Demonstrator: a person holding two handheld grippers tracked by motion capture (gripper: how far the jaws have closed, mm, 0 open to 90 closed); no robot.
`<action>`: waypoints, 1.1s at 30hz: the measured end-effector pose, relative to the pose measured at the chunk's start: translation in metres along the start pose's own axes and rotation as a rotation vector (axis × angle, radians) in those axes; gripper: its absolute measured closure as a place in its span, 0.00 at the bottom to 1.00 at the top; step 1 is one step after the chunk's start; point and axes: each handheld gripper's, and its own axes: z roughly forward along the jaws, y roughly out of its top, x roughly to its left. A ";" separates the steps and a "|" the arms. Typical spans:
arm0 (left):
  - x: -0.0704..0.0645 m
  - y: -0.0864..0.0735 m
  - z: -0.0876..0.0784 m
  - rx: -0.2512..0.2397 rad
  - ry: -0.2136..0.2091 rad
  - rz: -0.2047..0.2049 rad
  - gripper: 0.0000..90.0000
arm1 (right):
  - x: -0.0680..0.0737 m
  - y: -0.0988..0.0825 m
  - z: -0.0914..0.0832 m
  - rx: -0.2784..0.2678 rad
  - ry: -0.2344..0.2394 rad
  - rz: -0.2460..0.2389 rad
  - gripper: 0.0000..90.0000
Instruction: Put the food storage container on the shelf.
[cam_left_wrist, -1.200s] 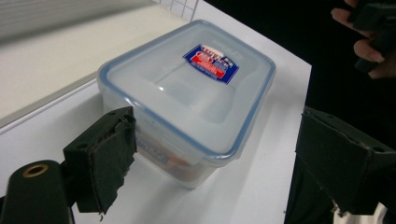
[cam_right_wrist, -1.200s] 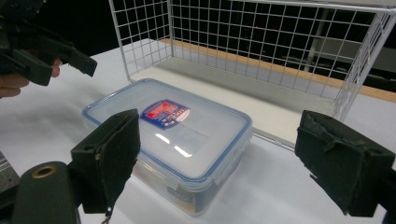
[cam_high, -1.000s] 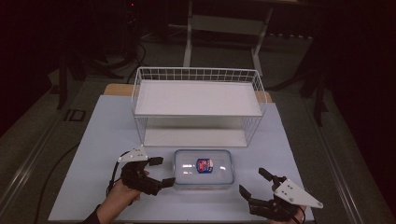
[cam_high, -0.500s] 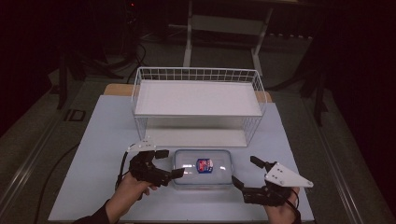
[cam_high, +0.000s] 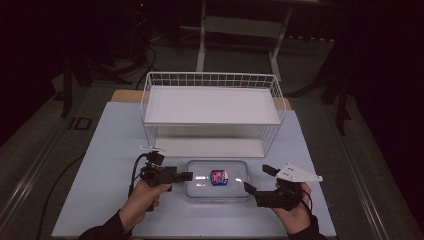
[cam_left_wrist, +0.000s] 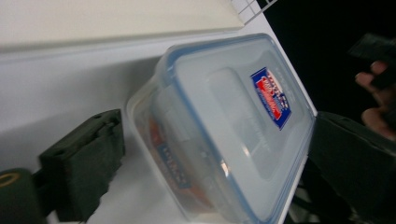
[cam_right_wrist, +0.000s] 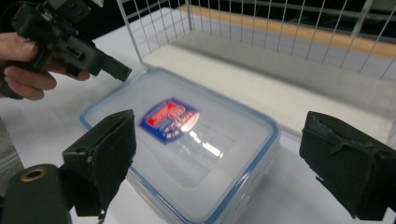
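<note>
Obs.: clear plastic container (cam_high: 218, 178) with a blue-rimmed lid sits flat on the white table (cam_high: 110, 150), just in front of the white wire rack (cam_high: 212, 107). A red-and-blue label (cam_high: 219, 177) sits on the lid's middle; in the left gripper view the same label (cam_left_wrist: 272, 96) reads toward the far end of the lid.

Left gripper (cam_high: 172, 176): held in the person's left hand (cam_high: 142, 195), lying at the container's left short end. In its own view the two black jaws stand wide apart, one on each side of the container (cam_left_wrist: 224, 126); neither pad touches the plastic as far as I can see.

Right gripper (cam_high: 257, 182): held in the right hand (cam_high: 292, 210), near the container's right end, grey three-cornered plate (cam_high: 297, 173) on top. In its own view the jaws are spread, the container (cam_right_wrist: 187, 140) lying between and beyond them, not clamped. The left gripper (cam_right_wrist: 70, 39) shows there at the far end, close to the lid's corner.

Rack shelf (cam_high: 210, 105) bare white; lower board (cam_right_wrist: 280, 88) just behind the container
</note>
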 end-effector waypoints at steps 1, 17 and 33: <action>0.003 -0.001 0.001 0.009 -0.007 -0.028 0.05 | -0.001 -0.001 0.002 0.008 0.004 0.008 0.12; 0.023 -0.004 0.015 0.107 -0.124 -0.148 0.38 | -0.005 -0.007 0.006 0.055 0.035 0.050 0.15; 0.021 -0.003 0.010 0.153 -0.203 -0.113 0.60 | -0.019 -0.013 0.014 0.144 0.119 0.299 0.23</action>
